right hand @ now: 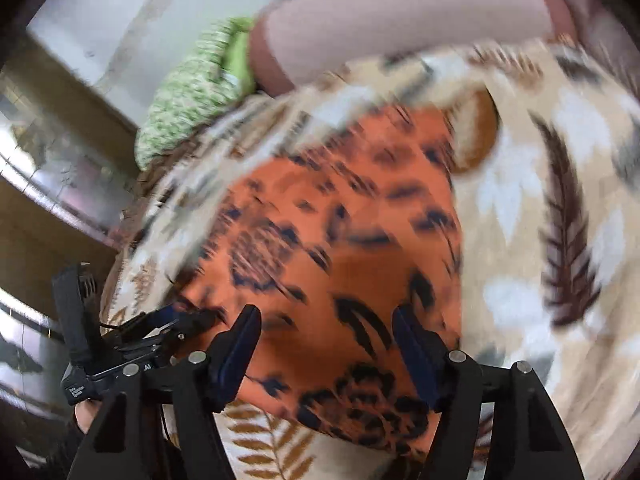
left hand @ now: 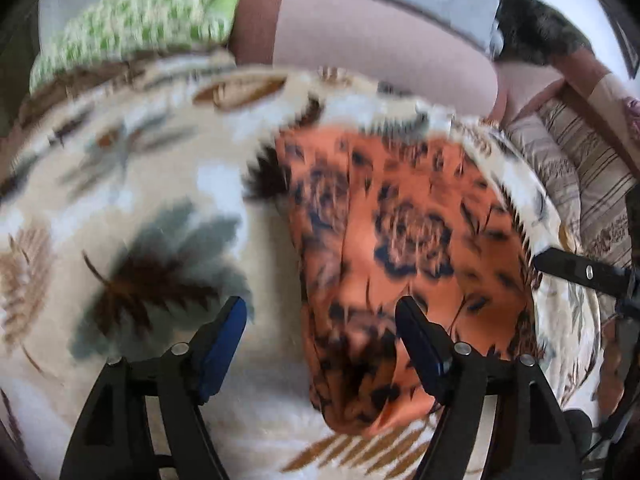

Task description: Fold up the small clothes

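An orange garment with dark flower print [left hand: 404, 248] lies flat on a cream blanket with leaf patterns [left hand: 132, 184]. My left gripper [left hand: 320, 312] is open, hovering over the garment's near left edge; its right finger [left hand: 416, 336] is over the fabric. The garment also shows in the right wrist view [right hand: 340, 248]. My right gripper [right hand: 326, 324] is open above the garment's near part, holding nothing. The left gripper's body [right hand: 120, 340] shows at the left of the right wrist view. Both views are blurred by motion.
A green-and-white patterned cloth [left hand: 140, 28] lies at the blanket's far edge, next to a person's leg in pinkish tights [left hand: 380, 44]. A striped cushion [left hand: 580, 184] lies to the right. The right gripper's finger [left hand: 580, 272] reaches in from the right.
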### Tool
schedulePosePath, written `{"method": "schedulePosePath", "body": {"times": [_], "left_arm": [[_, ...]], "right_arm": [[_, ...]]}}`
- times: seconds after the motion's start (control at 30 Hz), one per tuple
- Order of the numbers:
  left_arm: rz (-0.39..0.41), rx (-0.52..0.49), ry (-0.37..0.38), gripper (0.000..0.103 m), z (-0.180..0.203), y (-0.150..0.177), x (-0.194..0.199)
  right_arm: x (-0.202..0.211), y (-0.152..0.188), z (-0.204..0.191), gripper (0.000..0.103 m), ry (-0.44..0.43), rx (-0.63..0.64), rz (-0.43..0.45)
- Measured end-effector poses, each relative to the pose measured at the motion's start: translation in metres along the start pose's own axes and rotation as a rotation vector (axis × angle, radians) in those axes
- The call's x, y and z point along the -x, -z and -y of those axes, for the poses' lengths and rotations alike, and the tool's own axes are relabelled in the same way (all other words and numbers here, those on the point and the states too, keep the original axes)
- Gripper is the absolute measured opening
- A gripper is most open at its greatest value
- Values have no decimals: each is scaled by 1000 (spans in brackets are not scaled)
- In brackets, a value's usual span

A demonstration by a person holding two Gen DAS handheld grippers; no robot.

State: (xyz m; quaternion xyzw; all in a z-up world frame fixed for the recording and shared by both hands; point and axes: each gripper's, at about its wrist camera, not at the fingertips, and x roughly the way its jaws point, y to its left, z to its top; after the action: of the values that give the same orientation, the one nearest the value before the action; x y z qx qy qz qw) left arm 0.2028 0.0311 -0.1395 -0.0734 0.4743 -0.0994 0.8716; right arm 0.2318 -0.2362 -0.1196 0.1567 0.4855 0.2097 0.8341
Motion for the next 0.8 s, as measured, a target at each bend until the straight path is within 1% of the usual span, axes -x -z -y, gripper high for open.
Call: {"method": "schedulePosePath", "body": {"times": [0.03, 0.1, 0.13, 0.17, 0.2, 0.23, 0.27, 0.3, 0.33, 0.4, 0.47, 0.5, 0.53, 0.57, 0.6, 0.63, 0.67, 0.7, 0.77, 0.8], "left_arm": [[-6, 9, -5, 78, -3, -3, -4], [-69, 24, -21, 78, -10, -4, -25], [-101, 29, -36, 78, -12, -2, -37], [-119, 41, -30, 80, -14, 0, -46], [-106, 55, -24, 80, -16, 1, -45], [-93, 62, -33, 80, -16, 0, -39], [-85, 61, -45, 80, -15, -1, -33], [-64, 48, -68, 80, -12, -3, -23], [-39, 37, -92, 80, -9, -5, -13], [3, 30, -140, 80, -1, -4, 8], [59, 43, -182, 85, 7, 0, 35], [89, 50, -208, 85, 12, 3, 46], [127, 51, -227, 85, 18, 9, 62], [147, 53, -237, 85, 21, 12, 73], [162, 56, -247, 86, 25, 15, 83], [176, 57, -254, 88, 31, 21, 97], [185, 56, -250, 89, 36, 27, 107], [198, 54, -247, 90, 40, 32, 118], [227, 52, -246, 96, 48, 41, 138], [237, 50, -246, 97, 51, 45, 147]], "right_arm": [[-3, -12, 1, 72, -10, -3, 17], [-20, -38, 13, 73, 4, -34, 32], [-34, -46, 24, 76, 22, -62, 12], [-48, -50, 37, 76, 29, -89, -27], [-68, -53, 53, 76, 11, -144, -75], [-67, -52, 58, 76, -3, -172, -57], [-57, -51, 53, 76, -14, -169, -28], [-48, -50, 48, 76, -9, -151, -16], [-34, -46, 38, 76, 15, -116, 7], [-10, -32, 20, 76, 89, -44, 49], [18, -6, -1, 76, 195, 38, 89], [24, 2, -5, 76, 235, 55, 95], [35, 16, -14, 78, 293, 80, 97], [42, 29, -22, 79, 332, 112, 84], [49, 42, -27, 86, 364, 131, 64], [52, 54, -30, 97, 389, 138, 51], [54, 65, -35, 101, 404, 146, 44], [61, 76, -39, 103, 414, 157, 42], [74, 99, -48, 103, 456, 167, 52], [79, 107, -53, 103, 472, 173, 57]]}}
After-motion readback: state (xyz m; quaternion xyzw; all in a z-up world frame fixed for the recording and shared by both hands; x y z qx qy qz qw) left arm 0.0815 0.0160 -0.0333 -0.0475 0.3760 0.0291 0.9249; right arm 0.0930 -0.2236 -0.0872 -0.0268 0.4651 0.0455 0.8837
